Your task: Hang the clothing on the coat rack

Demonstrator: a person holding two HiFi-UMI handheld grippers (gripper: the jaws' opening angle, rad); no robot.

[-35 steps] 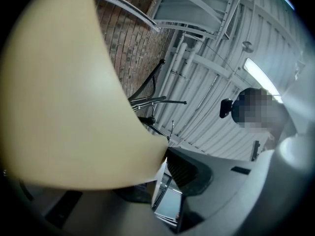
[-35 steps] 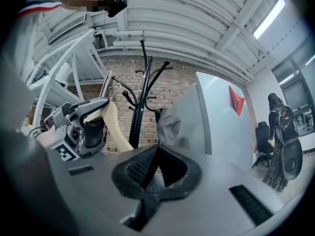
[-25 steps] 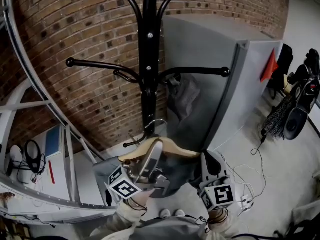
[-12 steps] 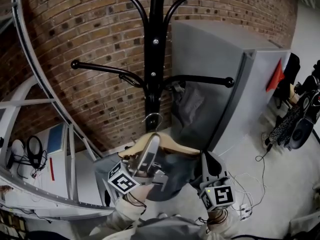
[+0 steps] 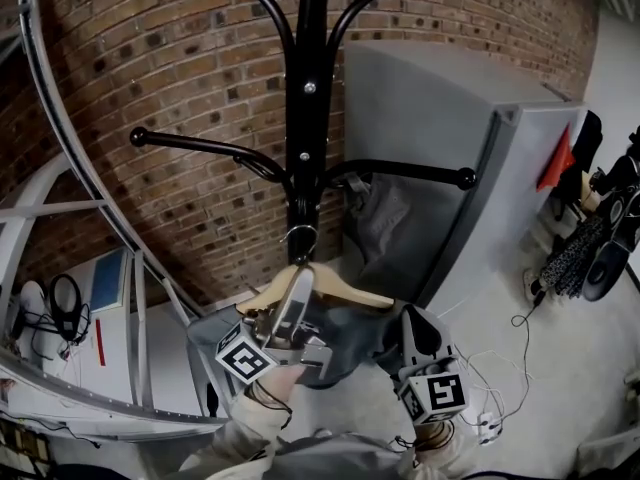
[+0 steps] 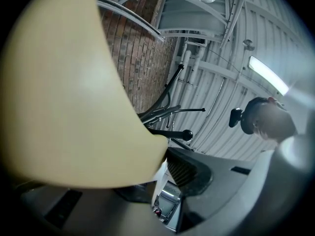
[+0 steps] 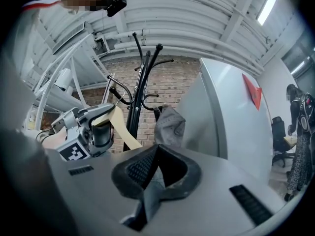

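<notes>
A black coat rack (image 5: 305, 118) stands against the brick wall, with a grey cloth item (image 5: 378, 213) hanging from its right arm. Just in front of the pole, my left gripper (image 5: 298, 283) is shut on a pale wooden hanger (image 5: 340, 286), whose metal hook (image 5: 300, 236) sits close to the pole. The hanger (image 6: 64, 92) fills the left of the left gripper view. A dark grey garment (image 5: 345, 333) is draped on the hanger. My right gripper (image 5: 412, 328) is shut on a fold of it (image 7: 147, 191), below and right of the hanger.
A tall grey cabinet (image 5: 450, 158) stands right of the rack, close behind its right arm (image 5: 410, 171). A white curved frame (image 5: 60, 168) and a white unit with headphones (image 5: 65, 303) lie to the left. Cables (image 5: 500, 368) trail on the floor; dark items (image 5: 600, 228) sit far right.
The hanger and garment have risen slightly with both grippers, and the hook has come nearer the pole. Both grips are unchanged.
</notes>
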